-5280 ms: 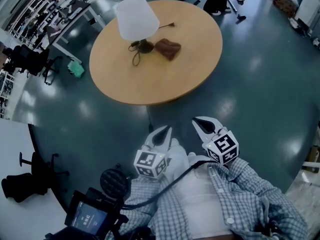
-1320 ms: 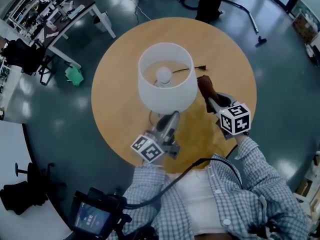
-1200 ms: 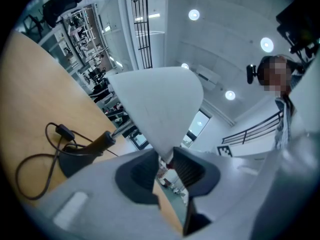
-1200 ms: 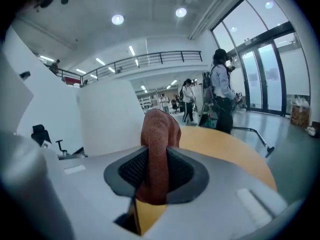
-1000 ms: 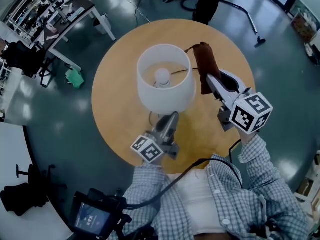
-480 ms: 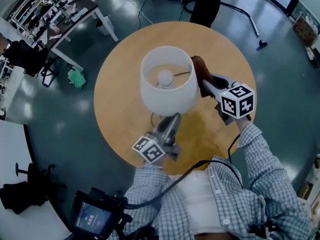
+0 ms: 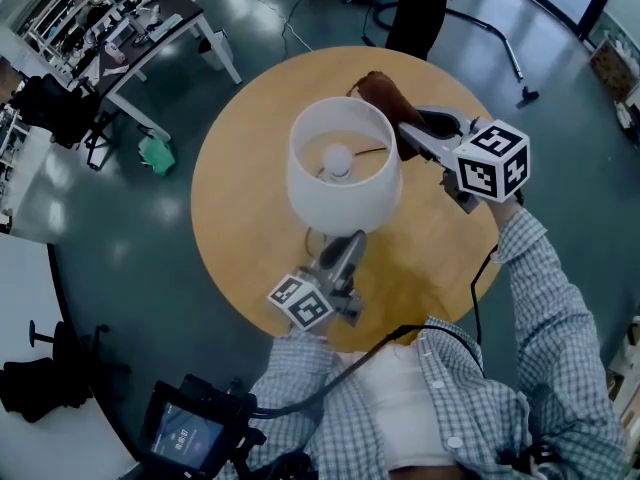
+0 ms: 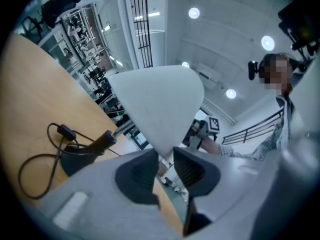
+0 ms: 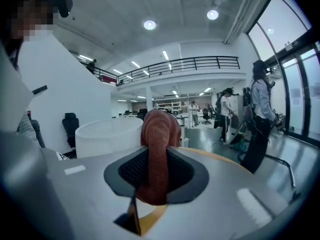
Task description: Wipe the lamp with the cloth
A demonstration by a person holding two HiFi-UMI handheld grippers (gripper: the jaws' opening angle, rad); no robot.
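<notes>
The lamp's white shade (image 7: 340, 173) stands in the middle of the round wooden table (image 7: 235, 228), its bulb (image 7: 340, 156) visible from above. My left gripper (image 7: 350, 240) reaches in from the near side and is shut on the shade's lower rim (image 8: 162, 109). Under the shade, the dark lamp base (image 8: 80, 151) and its looped cord (image 8: 37, 156) show in the left gripper view. My right gripper (image 7: 405, 128) is shut on the brown cloth (image 7: 382, 93), which bulges against the shade's far right rim. The cloth (image 9: 156, 144) hangs between the pads, beside the shade (image 9: 107, 134).
A person (image 7: 415, 8) stands just beyond the table's far edge. A desk (image 7: 150, 23) with clutter stands at the upper left, with a green object (image 7: 155, 153) on the floor near it. A recording device (image 7: 190, 433) hangs at my waist.
My right gripper has swung the cloth from the shade's right side round toward its far rim and rolled a little. The left gripper and the lamp stayed where they were.
</notes>
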